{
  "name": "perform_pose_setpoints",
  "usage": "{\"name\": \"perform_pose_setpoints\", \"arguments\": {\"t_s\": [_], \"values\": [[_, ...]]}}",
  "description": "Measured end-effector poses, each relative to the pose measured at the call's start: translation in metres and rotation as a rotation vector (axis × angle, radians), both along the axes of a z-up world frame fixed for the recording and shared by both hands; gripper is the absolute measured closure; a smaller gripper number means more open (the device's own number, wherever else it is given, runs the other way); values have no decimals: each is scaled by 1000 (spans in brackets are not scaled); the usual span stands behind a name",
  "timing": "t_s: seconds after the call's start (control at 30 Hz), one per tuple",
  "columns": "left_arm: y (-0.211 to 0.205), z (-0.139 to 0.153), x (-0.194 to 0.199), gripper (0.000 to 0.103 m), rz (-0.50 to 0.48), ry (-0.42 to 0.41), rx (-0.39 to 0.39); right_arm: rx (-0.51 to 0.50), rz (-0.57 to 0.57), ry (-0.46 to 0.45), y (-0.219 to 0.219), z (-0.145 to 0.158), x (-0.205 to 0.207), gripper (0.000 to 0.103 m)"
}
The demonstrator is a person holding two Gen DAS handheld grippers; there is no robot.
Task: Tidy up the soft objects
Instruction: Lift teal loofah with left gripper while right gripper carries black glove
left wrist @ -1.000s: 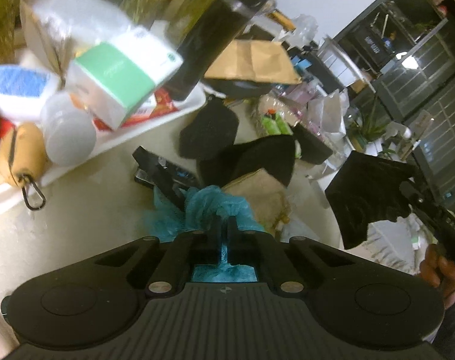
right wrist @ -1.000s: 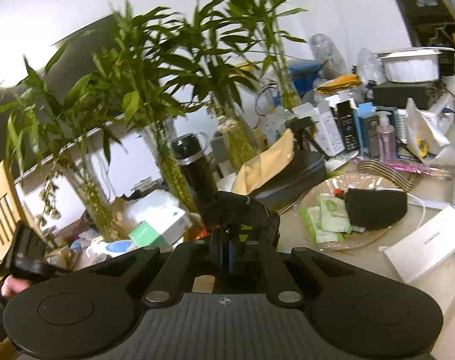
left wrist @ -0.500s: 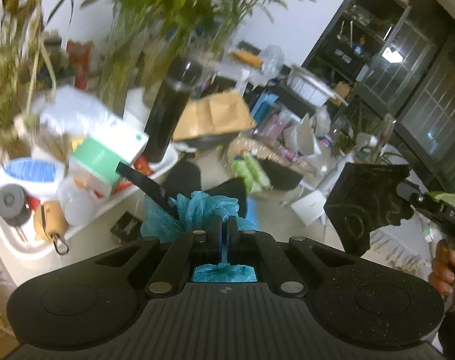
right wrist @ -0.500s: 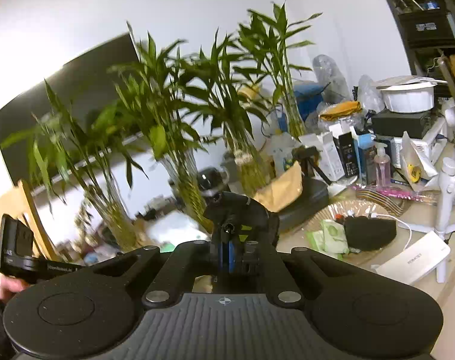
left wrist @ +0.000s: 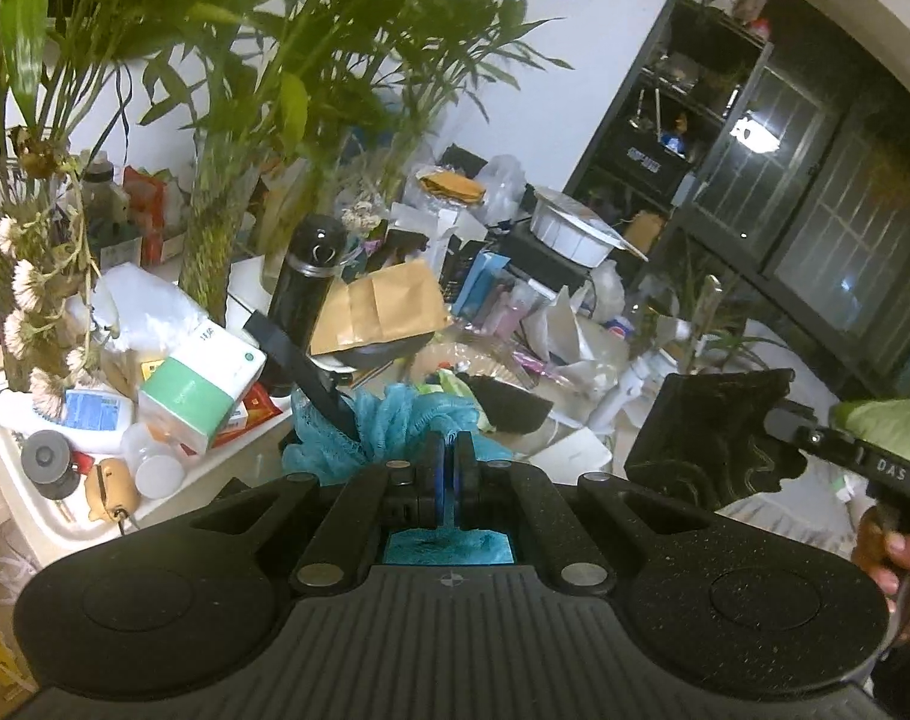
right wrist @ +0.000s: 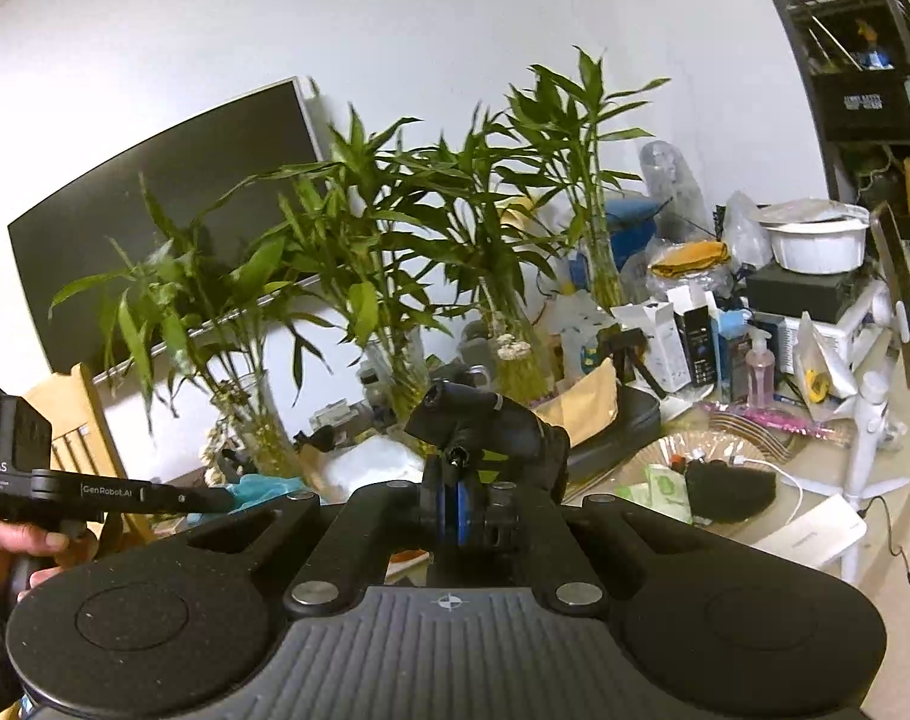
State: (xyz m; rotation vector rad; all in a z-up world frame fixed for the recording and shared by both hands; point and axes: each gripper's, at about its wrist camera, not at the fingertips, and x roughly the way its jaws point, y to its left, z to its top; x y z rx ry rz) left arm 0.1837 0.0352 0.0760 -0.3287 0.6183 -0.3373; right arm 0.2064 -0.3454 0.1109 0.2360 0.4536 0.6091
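Blue mesh puff [left wrist: 389, 420] pinched between the closed left jaws

You are holding a ruffled blue mesh bath pouf [left wrist: 389, 420] aloft above the cluttered table, bunched and hanging loosely. To its right, a black soft cloth piece [left wrist: 712, 438] is dangling in the air, crumpled and drooping.

Right gripper [right wrist: 455, 474] jaws clamped on crumpled black cloth [right wrist: 490, 420], held above cluttered table. Left gripper [right wrist: 215, 501] at frame's left edge, person's hand [right wrist: 17, 546] on grip, teal mesh puff [right wrist: 260, 489] at its tip. Behind: bamboo stalks in glass vases [right wrist: 502, 354], dark wall screen [right wrist: 155, 228], white round bowl [right wrist: 817, 243], pink soap dispenser [right wrist: 760, 363].
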Motion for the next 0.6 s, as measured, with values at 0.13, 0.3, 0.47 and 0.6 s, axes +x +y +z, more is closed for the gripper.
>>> {"name": "perform_pose_setpoints", "arguments": {"t_s": [0.13,0.3,0.47,0.6], "values": [[-8,3,-23,101,-14,-8,31,-15,19,-2,3,11,-20,97],[-18,0,-49,101,-39,1,70,-26,58,14,7,11,-45,97],[-24,-12,-71,100,-62,25,98,-6,93,47,7,0,-63,97],[-29,-28,-82,100,-72,59,119,-7,133,64,9,-13,-75,97]]}}
